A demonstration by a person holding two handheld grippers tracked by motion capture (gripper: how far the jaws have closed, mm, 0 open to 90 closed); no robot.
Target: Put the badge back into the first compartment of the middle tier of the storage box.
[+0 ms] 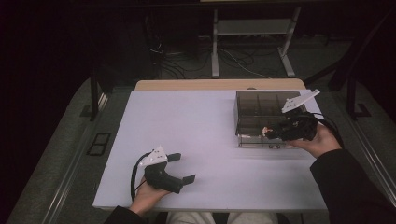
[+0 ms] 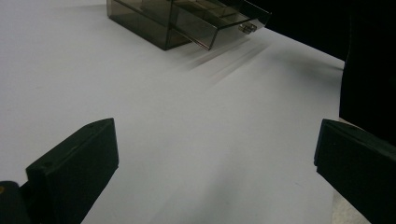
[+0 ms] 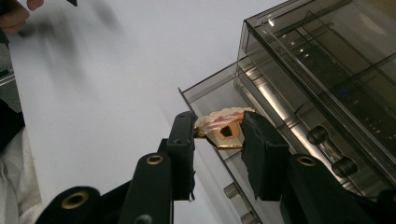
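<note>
Big white table (image 1: 205, 154), taking up most of the high view, wooden edge peeking out at the far side. Dark floor and a tangle of cables beyond it.

Smoky see-through plastic drawer box (image 1: 261, 114) sitting at the far right of the table, divided into compartments on top. Lowest drawer (image 3: 219, 95) pulled out toward the person, little round knobs along the front. Same box (image 2: 177, 21) up at the top of the left gripper view, drawer sticking out there too.

Dark sleeve (image 1: 350, 186) coming in from bottom right, hand wrapped around the right gripper (image 1: 273, 131), parked right at the front of the box over the open drawer. Grey three-cornered plate up on top of it. Left gripper (image 1: 184, 169) near the front left of the table, well apart from the box, resting low by the table top.

Right gripper (image 3: 219, 133) up close: jaws pinched in on a small gold clip with a pink-and-cream scalloped top (image 3: 226, 126), held just above the open drawer, over its near corner. Can't tell exactly what the little thing is, looks like a hair clip or similar trinket.

Left gripper (image 2: 215, 154): jaws spread wide, nothing between them, just bare table.
</note>
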